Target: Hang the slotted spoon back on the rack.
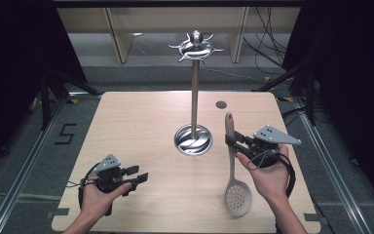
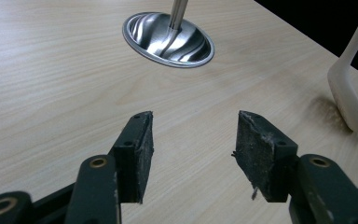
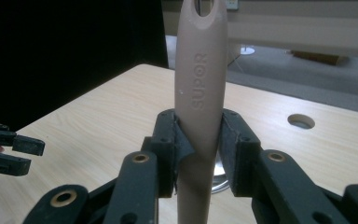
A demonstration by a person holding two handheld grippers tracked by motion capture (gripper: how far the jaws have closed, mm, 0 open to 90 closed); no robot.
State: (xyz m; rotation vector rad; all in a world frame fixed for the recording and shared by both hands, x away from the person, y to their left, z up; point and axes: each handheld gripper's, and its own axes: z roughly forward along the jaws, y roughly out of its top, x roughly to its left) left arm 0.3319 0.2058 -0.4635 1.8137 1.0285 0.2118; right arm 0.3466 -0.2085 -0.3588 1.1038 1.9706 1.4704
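Pale wood-grain laminate covers the table (image 1: 141, 126), a smooth surface on which the few things lie well apart. Nearest the person, the left hand-held gripper (image 1: 132, 176) hovers low over the table's near left part with its black jaws spread wide and nothing between them; in the left gripper view their dark pads (image 2: 256, 149) look worn and frayed at the edges, a soft facing probably meant to grip smooth things. It points toward the middle of the table, which suggests it is waiting. To the right, the right hand-held gripper (image 1: 234, 142) is clenched across the handle of a beige plastic slotted spoon (image 1: 233, 170), the jaws pressing on either side of the handle above its middle. The spoon's round perforated bowl lies near the table's near edge and its handle runs away from the person; whether the bowl rests on the table or is just lifted I cannot tell. In the right gripper view the handle (image 3: 199, 93) is matt, rounded and tapering, with raised lettering and a hanging hole at its far end, so gripping it there likely leaves that hole free for a hook. Farther off, at the table's middle, stands a polished steel utensil stand (image 1: 194, 97): a dished round base, a slim upright pole and a crown of curved hooks. Beyond it a small round hole (image 1: 220, 104) pierces the tabletop.
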